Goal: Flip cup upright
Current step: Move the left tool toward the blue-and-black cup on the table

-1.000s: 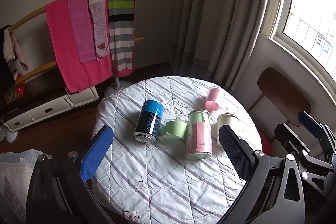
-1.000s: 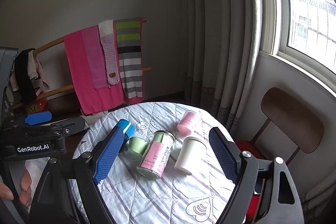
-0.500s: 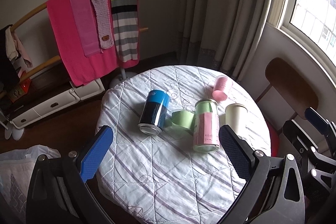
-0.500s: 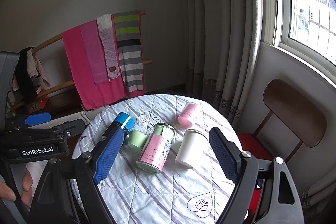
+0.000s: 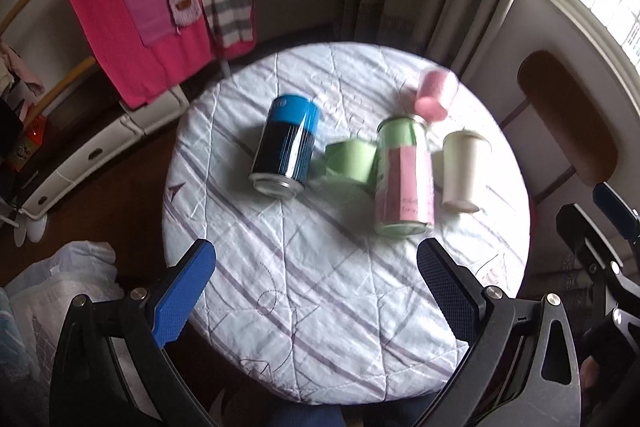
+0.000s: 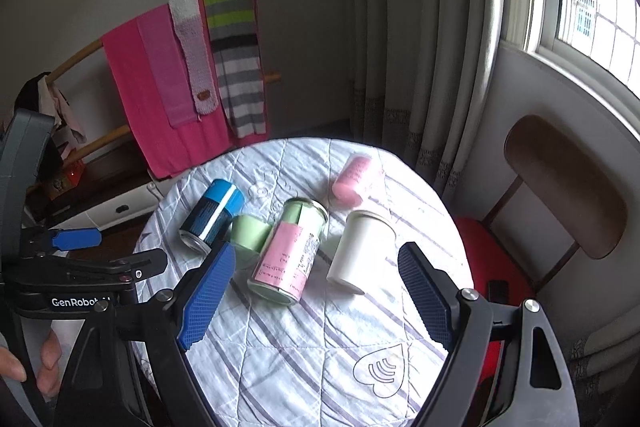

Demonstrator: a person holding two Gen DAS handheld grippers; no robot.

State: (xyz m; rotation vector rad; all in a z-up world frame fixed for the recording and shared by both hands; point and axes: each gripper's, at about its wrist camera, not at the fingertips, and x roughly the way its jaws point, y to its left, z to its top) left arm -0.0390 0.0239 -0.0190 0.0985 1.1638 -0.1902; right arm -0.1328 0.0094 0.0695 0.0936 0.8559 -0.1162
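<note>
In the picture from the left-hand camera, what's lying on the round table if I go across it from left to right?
Blue can → green cup → green-and-pink can → white cup. A pink cup lies farther back, above the gap between those last two, so its place in the order is unclear.

Motion-blurred throughout the left wrist view, worst on the pink cup (image 5: 434,97), whose rim and mouth smear into one blob. Half hidden: the green cup (image 5: 350,163), wedged between the blue can (image 5: 287,147) and the green-pink can (image 5: 404,175), its far end tucked behind the latter, and in the right wrist view partly covered by the right gripper's blue pad (image 6: 208,299). Illegible at this size: print on both can labels; cut off by frame edges, the chair (image 6: 564,187) and the towel rack (image 5: 160,7).
</note>
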